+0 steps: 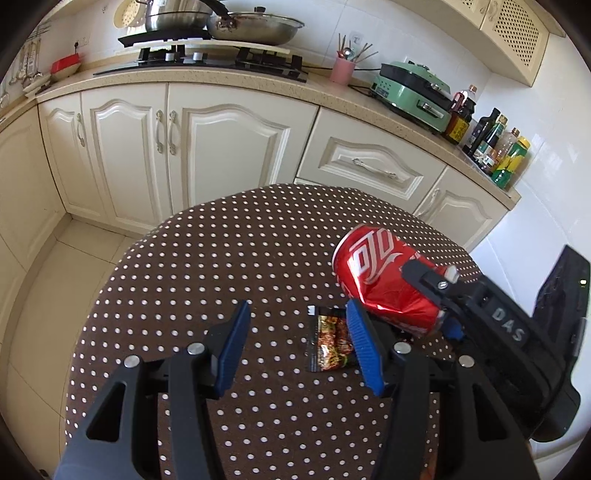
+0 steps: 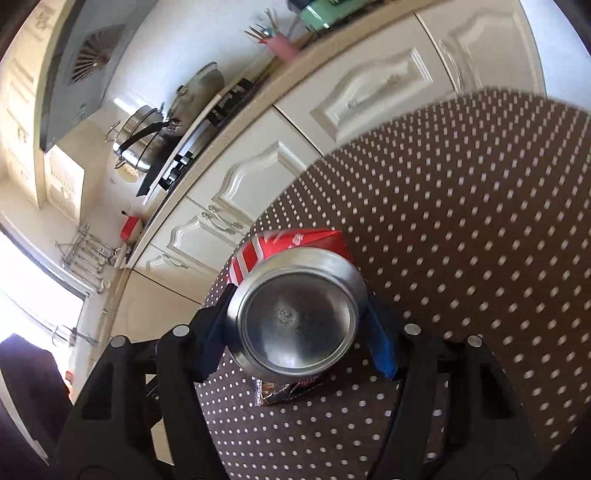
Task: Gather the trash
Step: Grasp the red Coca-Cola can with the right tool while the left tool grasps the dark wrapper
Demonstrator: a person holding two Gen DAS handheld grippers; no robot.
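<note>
A dented red cola can [image 1: 380, 273] hangs tilted just above the brown polka-dot table [image 1: 207, 258]. My right gripper [image 1: 430, 295] comes in from the right and is shut on it. In the right wrist view the can's silver base [image 2: 295, 325] faces the camera, with the right gripper [image 2: 297, 301] and its blue pads pressed on both sides. A dark snack wrapper [image 1: 327, 343] lies flat on the cloth, and part of the wrapper [image 2: 284, 391] shows below the can. My left gripper [image 1: 297, 306] hovers open over the table, its right finger partly covering the wrapper.
Cream kitchen cabinets [image 1: 207, 147] and a counter run behind the table. On the counter are a stove with pans [image 1: 240, 26], a pink utensil cup [image 1: 341, 70], a green appliance [image 1: 413, 92] and bottles [image 1: 495, 144]. Tiled floor [image 1: 48, 295] lies at the left.
</note>
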